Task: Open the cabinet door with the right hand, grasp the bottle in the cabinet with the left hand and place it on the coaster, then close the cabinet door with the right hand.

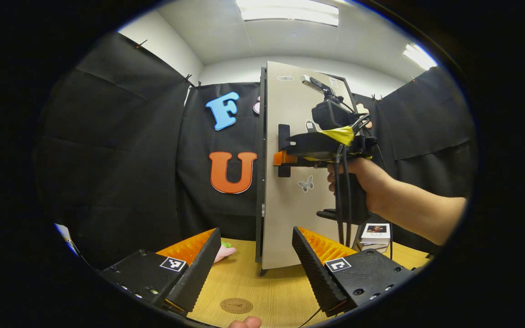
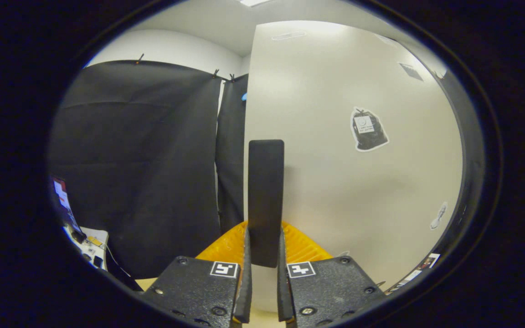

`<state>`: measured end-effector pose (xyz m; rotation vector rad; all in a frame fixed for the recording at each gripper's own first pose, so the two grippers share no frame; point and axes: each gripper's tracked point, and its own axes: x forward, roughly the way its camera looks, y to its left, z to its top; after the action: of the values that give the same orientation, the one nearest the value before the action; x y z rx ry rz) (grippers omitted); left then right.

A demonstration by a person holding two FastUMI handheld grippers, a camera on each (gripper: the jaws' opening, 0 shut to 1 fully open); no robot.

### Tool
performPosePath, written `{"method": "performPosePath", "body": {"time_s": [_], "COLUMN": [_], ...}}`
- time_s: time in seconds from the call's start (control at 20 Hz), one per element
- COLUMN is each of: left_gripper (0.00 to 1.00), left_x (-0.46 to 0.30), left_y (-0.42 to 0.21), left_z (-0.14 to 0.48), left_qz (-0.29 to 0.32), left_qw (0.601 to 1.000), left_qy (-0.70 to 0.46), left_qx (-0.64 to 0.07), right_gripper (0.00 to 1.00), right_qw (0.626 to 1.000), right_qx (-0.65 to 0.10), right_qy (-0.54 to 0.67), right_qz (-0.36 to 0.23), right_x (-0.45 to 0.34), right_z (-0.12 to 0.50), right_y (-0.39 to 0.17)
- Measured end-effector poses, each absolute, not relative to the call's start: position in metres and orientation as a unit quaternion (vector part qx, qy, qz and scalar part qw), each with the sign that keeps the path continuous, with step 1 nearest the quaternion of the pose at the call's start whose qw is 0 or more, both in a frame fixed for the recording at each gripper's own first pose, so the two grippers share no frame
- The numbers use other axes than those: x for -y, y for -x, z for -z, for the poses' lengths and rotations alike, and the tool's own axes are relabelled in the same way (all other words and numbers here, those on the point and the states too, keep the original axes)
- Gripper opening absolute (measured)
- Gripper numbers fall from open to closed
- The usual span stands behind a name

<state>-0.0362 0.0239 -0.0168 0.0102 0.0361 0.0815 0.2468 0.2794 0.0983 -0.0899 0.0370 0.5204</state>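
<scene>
Right gripper (image 2: 262,278) closed on the black handle (image 2: 265,200) of the cabinet door (image 2: 335,182), both fingers pressing its sides, handle upright between them. Seen from the left gripper view, same right gripper (image 1: 285,158) at the handle (image 1: 283,136) on the door (image 1: 290,218), held by a hand (image 1: 358,180) just right of the door, forearm reaching away to the right. Door turned edge-on toward the left camera, standing on the wooden desk (image 1: 267,291), a small butterfly sticker (image 1: 305,183) on its face below the handle. Left gripper (image 1: 255,259) low in front of the door, fingers wide apart and holding nothing. Round coaster (image 1: 236,305) flat on the desk in front of the door, between the two left fingers. Small white box (image 1: 375,233) on the desk right of the door, below the forearm. Something pink and green (image 1: 223,252) on the desk left of the door, partly hidden behind the left finger. Bottle's place cannot be told here; cabinet inside hidden by the door.
</scene>
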Motion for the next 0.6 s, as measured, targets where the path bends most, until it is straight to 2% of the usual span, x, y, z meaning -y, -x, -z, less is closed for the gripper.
{"method": "performPosePath", "body": {"time_s": [0.6], "left_gripper": [0.95], "left_x": [-0.024], "left_y": [0.038], "left_z": [0.02], "left_qz": [-0.035], "left_qw": [0.999], "left_qy": [-0.005], "left_qx": [-0.019], "right_gripper": [0.25], "right_qw": [0.957], "right_qx": [-0.011], "right_qy": [0.03], "right_qz": [-0.288], "right_x": [-0.265], "right_z": [-0.098], "right_y": [-0.228]}}
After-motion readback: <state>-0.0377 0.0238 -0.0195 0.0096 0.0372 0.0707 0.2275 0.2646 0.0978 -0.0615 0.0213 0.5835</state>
